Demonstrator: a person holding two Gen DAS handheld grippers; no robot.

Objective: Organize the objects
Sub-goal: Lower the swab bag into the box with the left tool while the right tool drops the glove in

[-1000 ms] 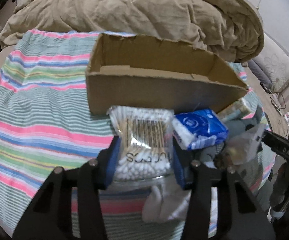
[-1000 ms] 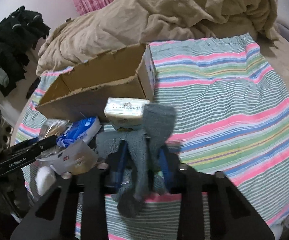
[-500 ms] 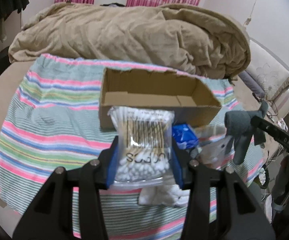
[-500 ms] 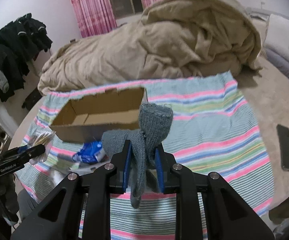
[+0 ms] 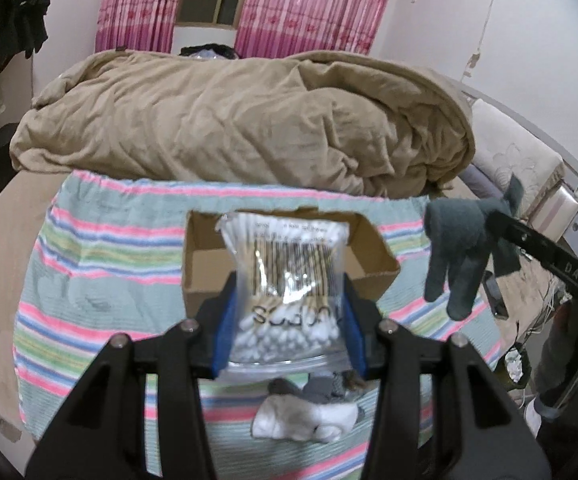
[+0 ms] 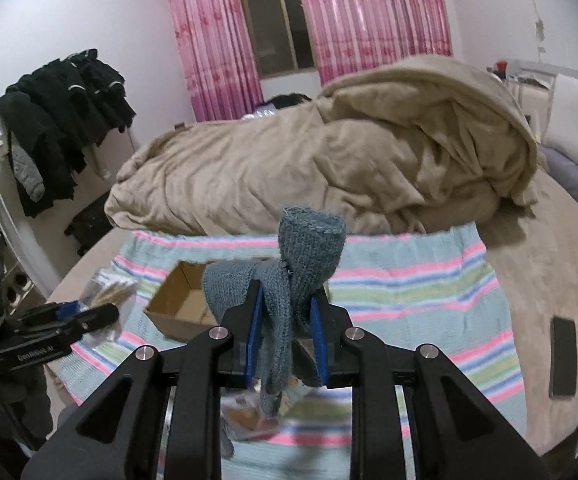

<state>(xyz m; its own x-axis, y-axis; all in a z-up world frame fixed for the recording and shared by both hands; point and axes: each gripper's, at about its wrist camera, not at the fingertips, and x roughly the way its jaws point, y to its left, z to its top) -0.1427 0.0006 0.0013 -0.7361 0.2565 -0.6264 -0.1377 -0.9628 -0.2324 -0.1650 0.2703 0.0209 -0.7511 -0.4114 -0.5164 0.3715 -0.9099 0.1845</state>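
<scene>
Holding swab bag (image 5: 287, 280) upright in left gripper (image 5: 287, 330), swabs vertical

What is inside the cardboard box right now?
The visible part of the cardboard box interior shows bare cardboard. The cotton swab bag held in the left gripper hides its middle.

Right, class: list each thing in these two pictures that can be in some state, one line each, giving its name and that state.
left gripper: shut on the bag of cotton swabs, held up.
bag of cotton swabs: sealed, upright, lifted.
right gripper: shut on the grey sock.
grey sock: bunched, hanging off the bed.
cardboard box: open-topped, lying on the striped cloth.
beige blanket: crumpled in a heap.
white sock: lying crumpled on the cloth.
</scene>
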